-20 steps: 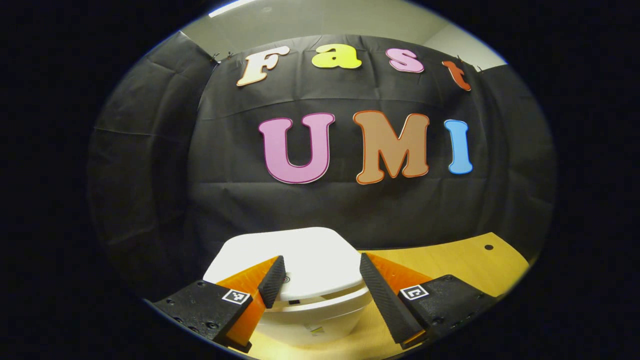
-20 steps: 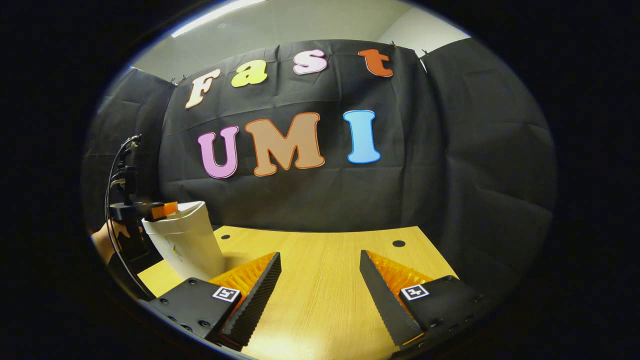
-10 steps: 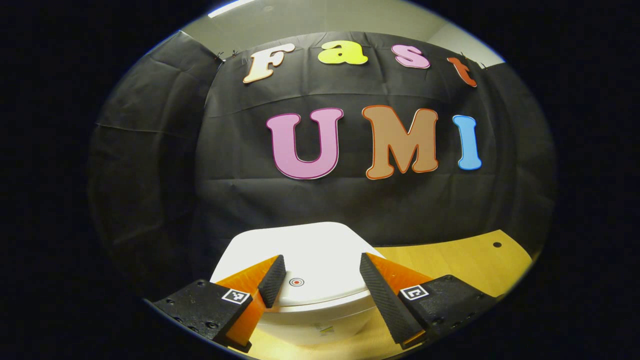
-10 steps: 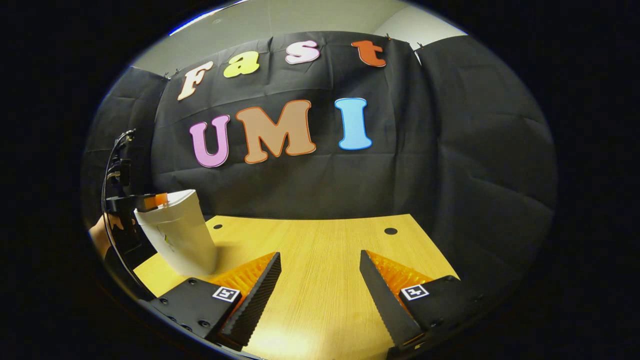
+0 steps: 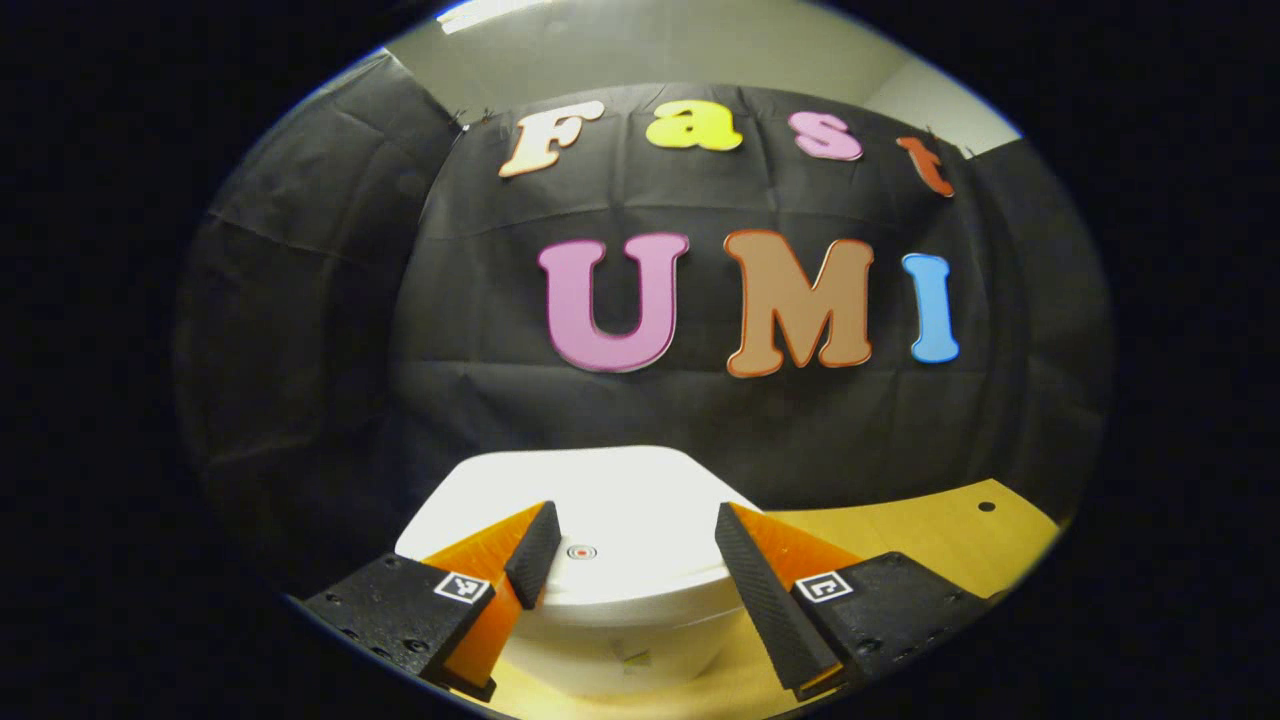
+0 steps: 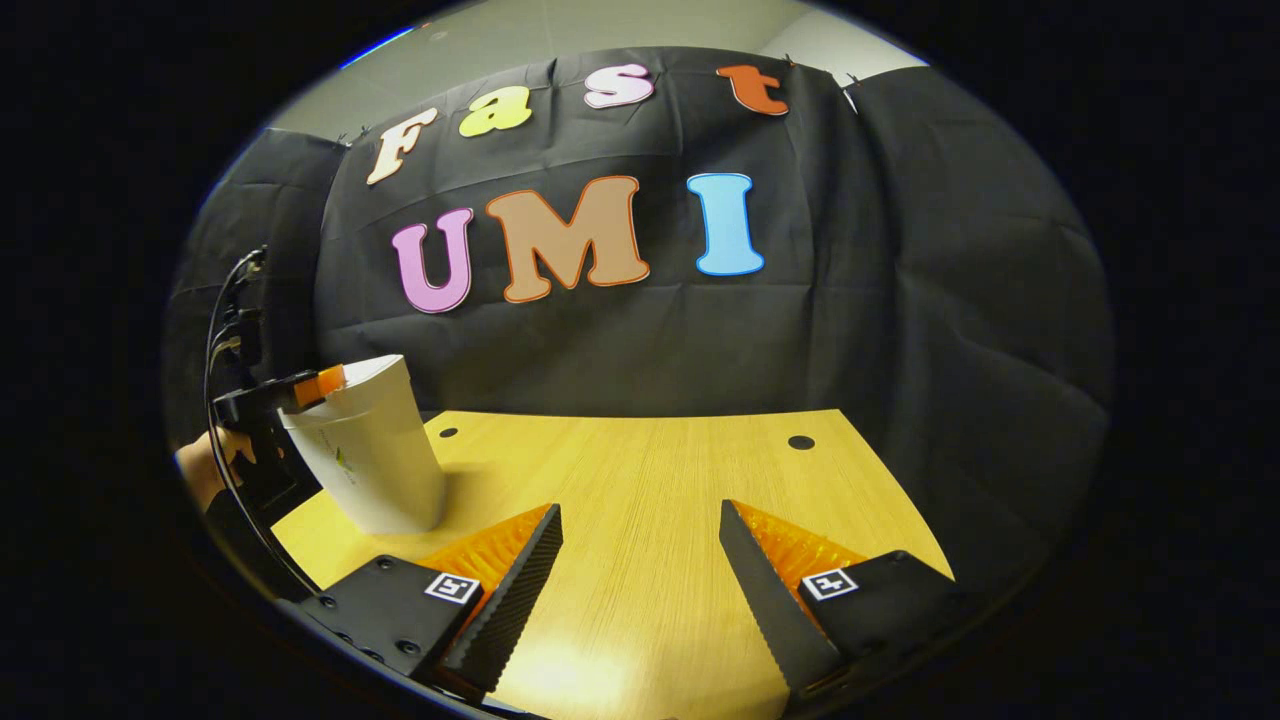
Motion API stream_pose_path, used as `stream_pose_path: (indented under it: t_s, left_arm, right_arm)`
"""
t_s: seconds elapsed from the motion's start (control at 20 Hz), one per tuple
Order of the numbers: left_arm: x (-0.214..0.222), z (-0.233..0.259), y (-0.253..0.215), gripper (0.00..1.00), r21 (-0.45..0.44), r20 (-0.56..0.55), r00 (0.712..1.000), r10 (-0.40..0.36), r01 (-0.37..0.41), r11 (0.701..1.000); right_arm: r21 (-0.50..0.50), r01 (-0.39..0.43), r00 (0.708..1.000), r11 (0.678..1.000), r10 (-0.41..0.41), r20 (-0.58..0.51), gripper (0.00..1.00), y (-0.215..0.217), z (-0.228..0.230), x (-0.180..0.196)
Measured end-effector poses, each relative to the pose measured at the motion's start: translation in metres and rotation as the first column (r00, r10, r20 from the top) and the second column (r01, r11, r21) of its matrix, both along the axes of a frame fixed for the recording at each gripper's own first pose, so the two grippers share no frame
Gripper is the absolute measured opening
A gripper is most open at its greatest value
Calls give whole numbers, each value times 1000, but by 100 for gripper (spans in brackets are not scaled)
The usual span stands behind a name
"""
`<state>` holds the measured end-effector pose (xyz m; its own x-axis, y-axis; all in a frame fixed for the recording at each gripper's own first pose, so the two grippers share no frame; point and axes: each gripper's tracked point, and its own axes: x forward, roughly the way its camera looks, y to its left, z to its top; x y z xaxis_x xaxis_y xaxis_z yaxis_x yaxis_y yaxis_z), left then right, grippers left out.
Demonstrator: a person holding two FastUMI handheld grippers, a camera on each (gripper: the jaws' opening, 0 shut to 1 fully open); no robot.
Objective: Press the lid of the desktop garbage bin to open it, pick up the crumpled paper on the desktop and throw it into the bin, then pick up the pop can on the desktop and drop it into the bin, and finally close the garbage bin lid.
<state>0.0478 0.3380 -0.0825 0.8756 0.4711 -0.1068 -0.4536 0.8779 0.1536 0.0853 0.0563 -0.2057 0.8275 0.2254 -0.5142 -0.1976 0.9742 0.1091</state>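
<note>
Closing the lid of the white bin, at the table's left end, is best done by pressing squarely. The left gripper sits spread above it; the right gripper hangs open, empty.

A small red ring-and-dot mark is seen on the bin lid, near its front edge. A small green mark is printed on the bin wall; no words can be read there. Square black-and-white coded tags are fixed on the left gripper and right gripper.
</note>
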Motion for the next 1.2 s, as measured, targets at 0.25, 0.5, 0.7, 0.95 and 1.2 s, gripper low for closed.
stream_pose_path:
  t_s: [0.25, 0.5, 0.7, 0.95, 1.2]
  left_arm:
    - [2, 10, -2, 94, -28, 19, 1000, 6, -6, 1000]
    - [4, 45, -22, 94, 80, 65, 997, -41, 36, 996]
    - [-2, 63, -58, 93, 75, 112, 989, -100, 92, 993]
    - [-18, 73, -116, 93, -4, 180, 970, -161, 164, 986]
    - [-35, 65, -171, 95, -72, 224, 953, -206, 227, 971]
  right_arm:
    - [9, -20, 996, 1000, 19, 90, 100, 10, 33, 17]
    - [29, -19, 993, 999, 15, 121, 100, 13, 43, 24]
    - [63, -15, 988, 998, 5, 152, 100, 13, 56, 27]
    - [103, -13, 973, 995, -11, 232, 100, 15, 91, 30]
    - [114, -4, 938, 993, -36, 344, 100, 18, 125, 19]
